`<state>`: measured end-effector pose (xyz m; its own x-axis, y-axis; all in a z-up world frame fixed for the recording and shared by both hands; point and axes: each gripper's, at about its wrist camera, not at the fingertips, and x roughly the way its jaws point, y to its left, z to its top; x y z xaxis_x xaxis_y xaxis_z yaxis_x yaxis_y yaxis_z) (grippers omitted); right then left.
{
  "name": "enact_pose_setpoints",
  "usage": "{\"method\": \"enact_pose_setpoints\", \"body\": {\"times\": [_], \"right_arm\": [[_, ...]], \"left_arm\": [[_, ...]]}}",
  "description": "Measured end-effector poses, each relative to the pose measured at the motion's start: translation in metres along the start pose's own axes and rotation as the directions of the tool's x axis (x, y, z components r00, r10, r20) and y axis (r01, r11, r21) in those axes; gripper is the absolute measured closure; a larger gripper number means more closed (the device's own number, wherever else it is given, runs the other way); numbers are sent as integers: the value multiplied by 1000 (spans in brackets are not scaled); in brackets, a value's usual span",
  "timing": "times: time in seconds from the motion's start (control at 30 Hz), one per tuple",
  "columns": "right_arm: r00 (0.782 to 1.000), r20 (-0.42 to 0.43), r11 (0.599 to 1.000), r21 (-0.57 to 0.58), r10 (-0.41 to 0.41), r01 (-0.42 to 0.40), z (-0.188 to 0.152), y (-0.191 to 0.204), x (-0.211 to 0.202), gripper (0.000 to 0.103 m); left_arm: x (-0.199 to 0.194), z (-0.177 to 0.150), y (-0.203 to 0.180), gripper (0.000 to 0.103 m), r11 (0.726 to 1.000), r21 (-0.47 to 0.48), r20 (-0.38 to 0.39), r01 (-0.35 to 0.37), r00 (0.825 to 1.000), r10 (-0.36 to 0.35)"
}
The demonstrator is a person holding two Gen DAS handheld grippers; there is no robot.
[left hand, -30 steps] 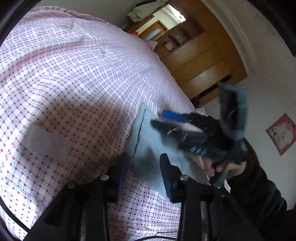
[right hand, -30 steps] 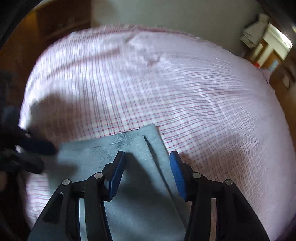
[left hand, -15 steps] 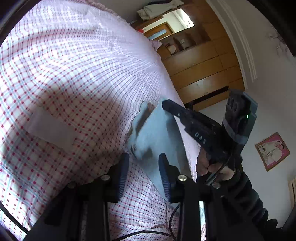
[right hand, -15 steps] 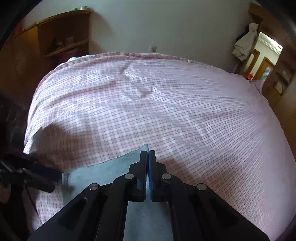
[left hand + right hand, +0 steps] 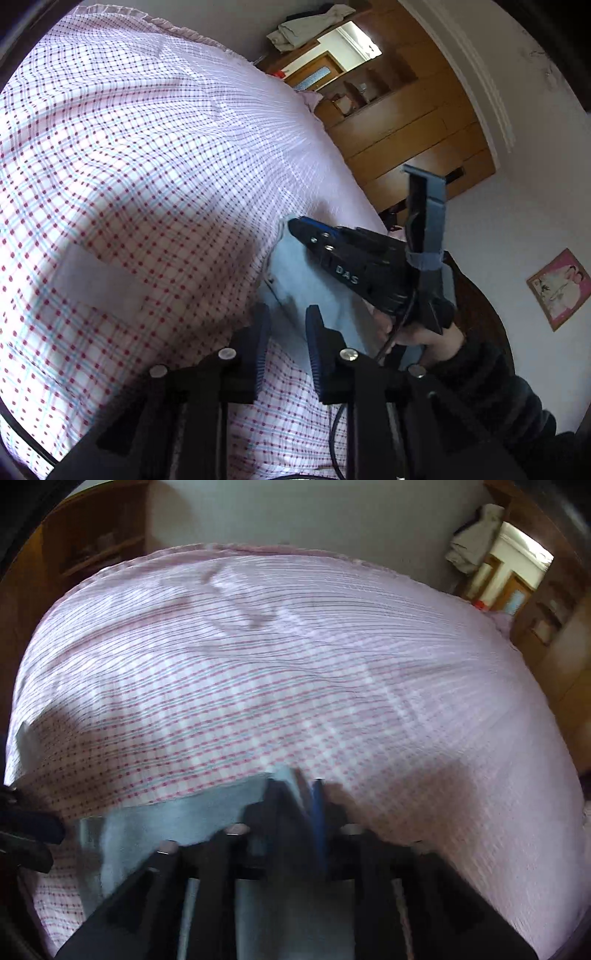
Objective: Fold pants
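Two grippers work one garment. The pants (image 5: 314, 291), pale blue-grey, lie at the near right edge of the bed (image 5: 147, 166), on its pink checked cover. The right gripper (image 5: 295, 226) is clamped on a far corner of the fabric; in the right wrist view its fingers are pressed together with cloth between them, though motion blur hides how deep the bite is. The left gripper (image 5: 286, 325) has its fingers narrowly apart, straddling the near edge of the pants, and grips nothing.

Risks from this state:

1. Single-point hold. If the right gripper lifts or pulls alone, the free side is likely to sag and drag, giving a skewed fold.
2. Shallow bite. A grip on the hem only may slip under the garment's weight.
3. Layer error. The left gripper, closing where it stands, may catch one layer only, or pinch the bed cover together with the pants.
4. Edge proximity. The garment lies near the bed's edge; a pull toward the near side may slide it off.
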<state>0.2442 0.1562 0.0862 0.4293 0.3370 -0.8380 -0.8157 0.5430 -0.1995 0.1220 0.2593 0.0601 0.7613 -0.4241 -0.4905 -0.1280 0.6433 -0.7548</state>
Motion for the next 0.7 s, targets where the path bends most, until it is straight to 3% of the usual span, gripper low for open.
{"method": "enact_pose_setpoints", "body": {"times": [0.2,0.3,0.4,0.47,0.53,0.6,0.7], "right_arm": [[995,97,999,40,-14,10,-36,12,-58,74],[992,122,998,44,-44,39,-73,35,-88,74],[987,154,986,163,-51,26,-119,44,-119,74],[986,153,956,294,-66,18,-157,40,-138,74],[986,128,924,379,-110,54,-186,33,-151,74],[981,118,893,441,-152,85,-209,23,-166,74],[968,110,817,562,-225,126,-250,-8,-196,73]], "left_arm": [[6,11,-5,83,1000,24,3,-8,1000,8],[21,13,-1,83,1000,-11,-42,11,999,-12],[29,17,2,83,999,-32,-27,34,999,-35],[35,21,2,85,998,-42,-17,46,999,-47],[39,20,3,100,998,-35,-23,43,999,-44],[36,17,1,100,1000,-9,-15,21,1000,-21],[24,15,-2,101,1000,12,10,-18,1000,18]]}}
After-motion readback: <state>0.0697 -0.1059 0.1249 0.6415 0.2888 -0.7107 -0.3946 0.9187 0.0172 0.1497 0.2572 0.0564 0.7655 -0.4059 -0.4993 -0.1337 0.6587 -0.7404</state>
